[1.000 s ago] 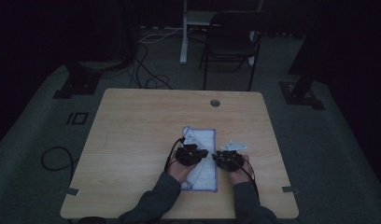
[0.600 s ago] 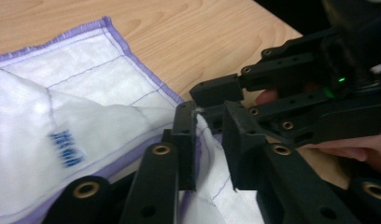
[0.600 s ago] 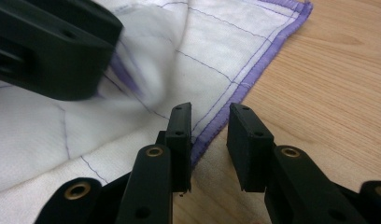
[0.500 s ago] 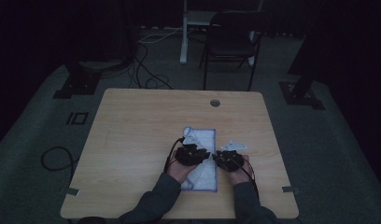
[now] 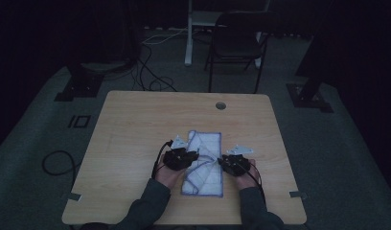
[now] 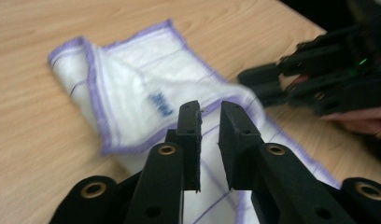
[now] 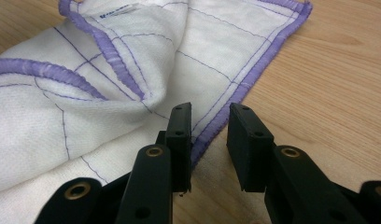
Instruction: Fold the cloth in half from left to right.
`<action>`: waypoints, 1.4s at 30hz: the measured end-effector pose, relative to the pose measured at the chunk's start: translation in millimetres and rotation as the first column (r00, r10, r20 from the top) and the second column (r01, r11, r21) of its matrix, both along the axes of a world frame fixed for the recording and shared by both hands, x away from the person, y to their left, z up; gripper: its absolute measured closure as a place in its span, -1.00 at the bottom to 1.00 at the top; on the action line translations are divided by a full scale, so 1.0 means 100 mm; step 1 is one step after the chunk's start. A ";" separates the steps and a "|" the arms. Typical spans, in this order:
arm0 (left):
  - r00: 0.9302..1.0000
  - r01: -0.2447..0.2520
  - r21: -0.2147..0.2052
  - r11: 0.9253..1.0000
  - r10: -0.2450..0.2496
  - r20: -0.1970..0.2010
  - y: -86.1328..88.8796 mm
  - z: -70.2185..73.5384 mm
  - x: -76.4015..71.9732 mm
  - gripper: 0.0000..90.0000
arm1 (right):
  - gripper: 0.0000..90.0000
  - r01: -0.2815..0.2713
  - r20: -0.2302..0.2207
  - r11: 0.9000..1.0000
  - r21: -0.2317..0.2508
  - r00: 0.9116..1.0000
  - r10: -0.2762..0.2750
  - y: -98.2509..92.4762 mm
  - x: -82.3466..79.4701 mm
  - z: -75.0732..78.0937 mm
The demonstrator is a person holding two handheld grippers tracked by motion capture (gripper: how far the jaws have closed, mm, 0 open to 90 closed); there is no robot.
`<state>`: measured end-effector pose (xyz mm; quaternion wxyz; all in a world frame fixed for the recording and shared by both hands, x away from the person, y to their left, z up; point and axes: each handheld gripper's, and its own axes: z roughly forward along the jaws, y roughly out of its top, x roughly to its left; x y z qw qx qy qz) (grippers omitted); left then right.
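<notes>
A white cloth (image 5: 203, 163) with a purple hem and thin purple grid lines lies rumpled on the wooden table (image 5: 136, 124), one flap folded over itself. My left gripper (image 5: 195, 156) hovers at the cloth's left side. In the left gripper view the cloth (image 6: 132, 88) lies beyond the left gripper (image 6: 209, 109); its jaws have just been closing, a narrow gap remains, and nothing is pinched. My right gripper (image 5: 220, 161) is at the cloth's right edge. In the right gripper view the right gripper (image 7: 210, 114) stands open just above the hem of the cloth (image 7: 86, 93).
A round cable hole (image 5: 221, 105) sits near the table's far edge. A dark chair (image 5: 239, 43) stands behind the table, and cables (image 5: 54, 163) lie on the floor at left. The person's hand (image 6: 361, 123) holds the right gripper (image 6: 319, 79) close by.
My left gripper has shifted a little to the left, away from the middle of the cloth. The right gripper has stayed where it was.
</notes>
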<state>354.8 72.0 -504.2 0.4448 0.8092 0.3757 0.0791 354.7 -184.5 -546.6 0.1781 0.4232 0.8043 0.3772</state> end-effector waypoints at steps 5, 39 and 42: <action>1.000 -0.001 0.029 1.000 0.002 -0.015 0.03 -0.11 -0.01 0.86 | 0.58 0.001 -0.001 1.000 0.001 1.000 -0.001 0.00 0.00 0.00; 0.984 0.170 0.024 0.985 -0.168 -0.061 -0.27 -0.36 -0.43 0.83 | 0.58 -0.002 -0.002 1.000 0.007 1.000 0.002 0.00 0.01 0.00; 0.981 0.187 0.025 0.982 -0.185 -0.063 -0.33 -0.38 -0.47 0.82 | 0.58 -0.002 -0.002 1.000 0.006 1.000 0.002 0.00 0.01 0.00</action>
